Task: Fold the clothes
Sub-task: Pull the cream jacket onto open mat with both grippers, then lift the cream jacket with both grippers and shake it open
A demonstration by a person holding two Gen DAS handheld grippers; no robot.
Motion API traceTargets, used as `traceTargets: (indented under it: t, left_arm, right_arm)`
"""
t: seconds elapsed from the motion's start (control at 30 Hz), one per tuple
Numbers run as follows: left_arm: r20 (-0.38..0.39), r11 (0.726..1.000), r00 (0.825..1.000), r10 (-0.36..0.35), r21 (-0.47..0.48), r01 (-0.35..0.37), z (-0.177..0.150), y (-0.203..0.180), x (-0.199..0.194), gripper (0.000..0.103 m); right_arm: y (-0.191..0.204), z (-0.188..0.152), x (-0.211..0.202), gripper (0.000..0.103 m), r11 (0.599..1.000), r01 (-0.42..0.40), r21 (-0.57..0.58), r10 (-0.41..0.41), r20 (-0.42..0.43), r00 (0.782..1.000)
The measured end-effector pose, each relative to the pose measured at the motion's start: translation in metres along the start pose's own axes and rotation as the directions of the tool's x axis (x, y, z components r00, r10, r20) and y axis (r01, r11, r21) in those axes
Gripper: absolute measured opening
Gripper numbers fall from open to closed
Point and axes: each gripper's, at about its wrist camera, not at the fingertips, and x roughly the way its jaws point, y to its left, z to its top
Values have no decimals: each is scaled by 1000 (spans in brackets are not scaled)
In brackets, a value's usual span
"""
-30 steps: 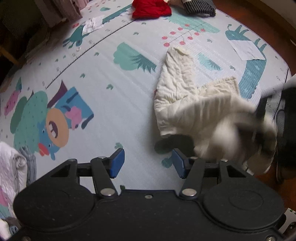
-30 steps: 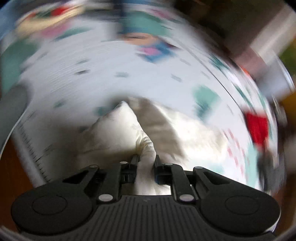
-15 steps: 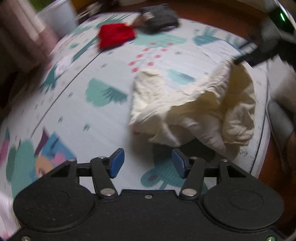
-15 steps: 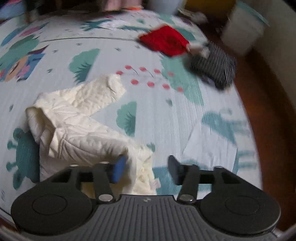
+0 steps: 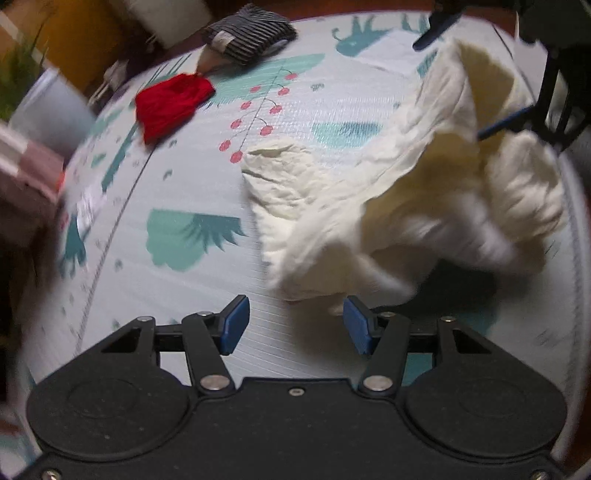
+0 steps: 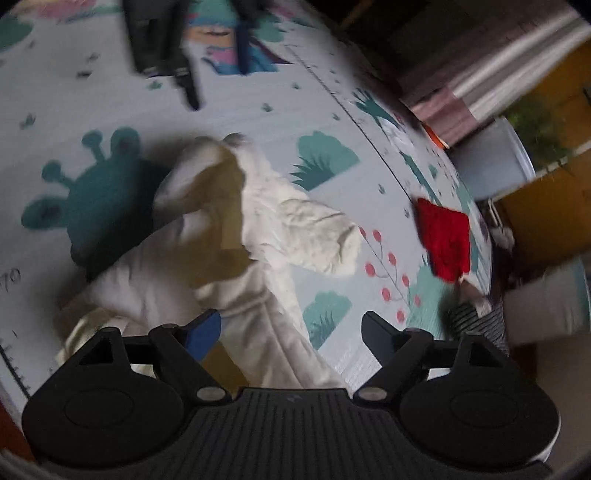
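Observation:
A cream quilted garment [image 5: 388,192] lies crumpled on the printed play mat [image 5: 184,184], one sleeve stretched toward the red cherries. My left gripper [image 5: 293,326] is open and empty, its blue pads just short of the garment's near edge. In the right wrist view the garment [image 6: 258,236] lies bunched under my right gripper [image 6: 291,332], which is open and empty above it. The right gripper [image 5: 491,74] also shows at the top right of the left wrist view, next to the garment's raised part. The left gripper [image 6: 199,48] shows at the top of the right wrist view.
A red garment [image 5: 171,105] and a striped dark garment [image 5: 251,35] lie at the mat's far side; both also show in the right wrist view, red garment [image 6: 445,240] and striped one [image 6: 476,325]. A pale bin [image 6: 491,158] and a plant [image 6: 543,125] stand beyond the mat.
My right gripper let go of the cream garment and opened; the garment dropped in a heap. Both grippers swung around it, the left one closer to its near edge.

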Motion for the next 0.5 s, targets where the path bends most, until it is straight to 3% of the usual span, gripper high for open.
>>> traceTargets:
  t: [0.17, 0.27, 0.33, 0.37, 0.4, 0.43, 0.47, 0.5]
  left_arm:
    - [73, 991, 997, -21, 131, 11, 1, -4, 28, 56]
    - [90, 947, 993, -71, 319, 39, 7, -21, 38, 56]
    - [89, 931, 992, -85, 362, 48, 11, -26, 45, 53]
    - [77, 930, 993, -94, 364, 60, 14, -27, 46, 46]
    - [56, 931, 993, -106, 356, 79, 17, -26, 47, 25]
    - [36, 932, 992, -119, 348, 99, 20, -25, 47, 12]
    - [16, 933, 991, -131, 340, 118, 23, -24, 47, 11]
    - [8, 936, 990, -142, 325, 132, 27, -21, 42, 8]
  right_arm:
    - [0, -4, 18, 60, 999, 19, -47, -20, -33, 999]
    - [-5, -7, 32, 60, 1000, 22, -19, -23, -51, 998]
    - [-7, -7, 38, 60, 1000, 15, -5, -15, -52, 999]
    - [-9, -7, 38, 58, 1000, 5, 8, -5, -46, 999]
    - [-11, -7, 38, 36, 1000, -12, 28, 13, -41, 999]
    - [-14, -7, 38, 21, 998, -29, 48, 31, -34, 999]
    - [-19, -6, 37, 13, 996, -43, 77, 45, -33, 998]
    - [-25, -5, 34, 12, 993, -47, 109, 50, -30, 998]
